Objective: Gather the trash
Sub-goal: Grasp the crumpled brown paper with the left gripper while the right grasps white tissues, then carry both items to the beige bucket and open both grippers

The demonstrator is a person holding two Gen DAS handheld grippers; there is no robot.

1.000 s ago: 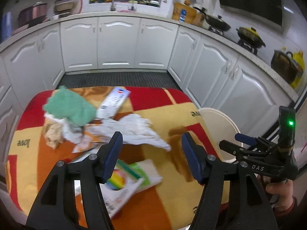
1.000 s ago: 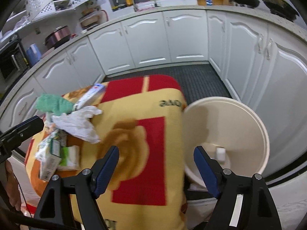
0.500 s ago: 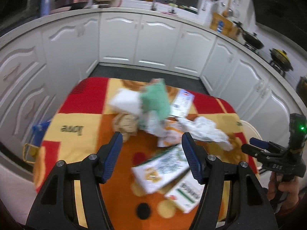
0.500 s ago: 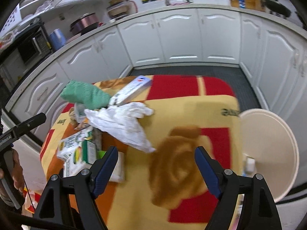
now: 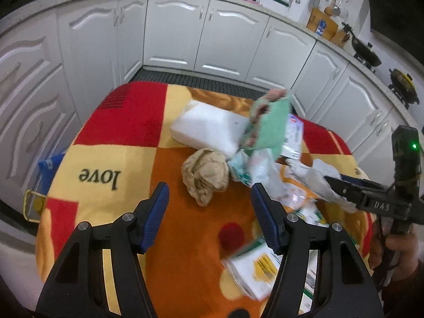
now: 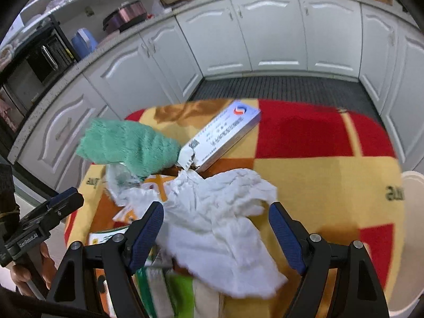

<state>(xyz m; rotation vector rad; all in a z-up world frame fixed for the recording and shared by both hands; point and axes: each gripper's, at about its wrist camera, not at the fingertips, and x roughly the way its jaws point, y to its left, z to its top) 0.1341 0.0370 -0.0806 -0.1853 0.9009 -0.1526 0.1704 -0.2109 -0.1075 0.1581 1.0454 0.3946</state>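
Observation:
A pile of trash lies on a table under a red, yellow and orange blanket (image 5: 119,145). In the left wrist view my left gripper (image 5: 209,193) hangs open just above a crumpled brown paper ball (image 5: 205,176), with nothing between its fingers. Behind the ball are a white foam block (image 5: 209,129) and a green cloth (image 5: 270,124). In the right wrist view my right gripper (image 6: 216,209) hovers over a crumpled white tissue (image 6: 220,228); its jaws are closing, the tissue lies under and between them, and the pads do not press on it.
A long white and grey box (image 6: 225,135) lies beside the green cloth (image 6: 127,145). Printed packets (image 5: 254,267) lie at the near edge. A cream bin (image 6: 413,182) stands past the table's right side. White kitchen cabinets (image 5: 225,39) ring the table.
Both views have swung left, away from the bin and over the trash pile. The left gripper now faces the brown paper ball, the right one the white tissue.

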